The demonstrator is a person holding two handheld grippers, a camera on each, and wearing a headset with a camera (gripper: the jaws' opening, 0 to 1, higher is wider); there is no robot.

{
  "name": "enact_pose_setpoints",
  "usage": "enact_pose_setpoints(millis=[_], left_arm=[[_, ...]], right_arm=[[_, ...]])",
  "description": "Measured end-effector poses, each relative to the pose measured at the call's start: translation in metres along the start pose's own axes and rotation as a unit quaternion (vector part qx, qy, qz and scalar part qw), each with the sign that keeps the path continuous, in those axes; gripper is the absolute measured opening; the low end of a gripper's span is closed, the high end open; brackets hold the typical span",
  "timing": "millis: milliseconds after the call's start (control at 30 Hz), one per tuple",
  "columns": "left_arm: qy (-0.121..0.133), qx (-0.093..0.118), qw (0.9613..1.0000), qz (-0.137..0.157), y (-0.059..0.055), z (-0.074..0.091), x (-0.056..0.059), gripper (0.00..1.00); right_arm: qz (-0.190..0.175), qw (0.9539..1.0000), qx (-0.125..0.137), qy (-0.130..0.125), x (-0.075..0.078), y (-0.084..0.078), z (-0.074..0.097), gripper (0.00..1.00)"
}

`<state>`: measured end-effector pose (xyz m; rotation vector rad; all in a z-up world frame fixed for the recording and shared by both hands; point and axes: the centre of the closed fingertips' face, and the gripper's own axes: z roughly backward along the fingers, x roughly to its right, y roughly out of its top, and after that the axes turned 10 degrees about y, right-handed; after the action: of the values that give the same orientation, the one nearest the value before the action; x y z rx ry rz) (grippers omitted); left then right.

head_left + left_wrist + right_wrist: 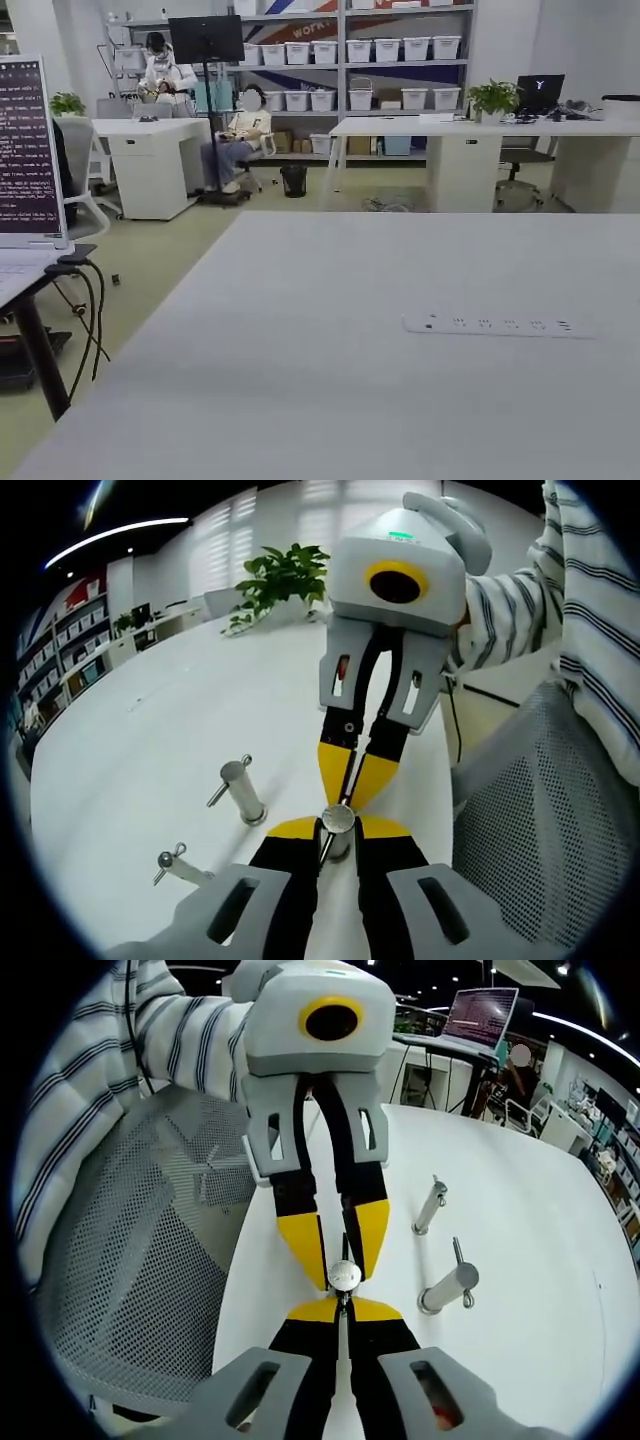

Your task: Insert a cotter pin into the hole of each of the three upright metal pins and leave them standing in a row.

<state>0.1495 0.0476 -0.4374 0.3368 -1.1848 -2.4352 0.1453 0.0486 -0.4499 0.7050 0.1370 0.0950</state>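
two of the three metal pins look finished: the nearer pin (242, 795) has a cotter pin (246, 761) through the hole by its head, and the outer pin (185, 868) just beside it carries one too. both seem to stand on the white workbench (150, 730), though the fisheye leans them. the third pin (338, 821) is close to the bench edge by the person. the left gripper (340, 828) is clamped on it, one yellow pad on each side just under the round head. the right gripper (344, 1310) meets it from the opposite side with its jaws drawn together at the pin's head; whether a wire is pinched between them i cannot make out. the head view looks across the bench past a power strip (497, 325). by my judgement the third insertion is the step in hand. the pin is probably solid steel, stiff and smooth, so it can twist or slip in the pads, and its small base will tip easily. it is best held on the shank below the hole, leaving the hole clear. the cotter pin is likely light, springy wire, best taken by its loop so the legs stay free and straight.
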Motion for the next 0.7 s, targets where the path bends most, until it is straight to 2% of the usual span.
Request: enact_pose_setpoints(millis=[167,400,467,567,700], left_arm=[[0.006,0.001,0.9998,0.016,0.001,-0.003,0.0,0.1],[0.007,0.008,0.9999,0.0,0.001,-0.003,0.001,0.1],[0.004,0.005,1.0,0.003,0.0,-0.002,0.001,0.11],[0.002,0.004,1.0,0.005,-0.001,0.0,0.002,0.2],[-0.001,0.012,0.9994,0.031,-0.001,0.007,0.003,0.37]], right_arm=[[0.011,0.9999,-0.001,0.001,0.001,0.001,-0.001,0.0],[0.002,1.0,0.009,0.001,0.002,0.001,-0.002,0.0],[-0.007,0.9998,0.016,-0.003,0.002,0.001,-0.003,0.0],[-0.014,0.9996,0.024,-0.008,0.002,0.001,-0.005,0.07],[-0.024,0.9987,0.044,-0.011,0.001,0.004,-0.006,0.18]])
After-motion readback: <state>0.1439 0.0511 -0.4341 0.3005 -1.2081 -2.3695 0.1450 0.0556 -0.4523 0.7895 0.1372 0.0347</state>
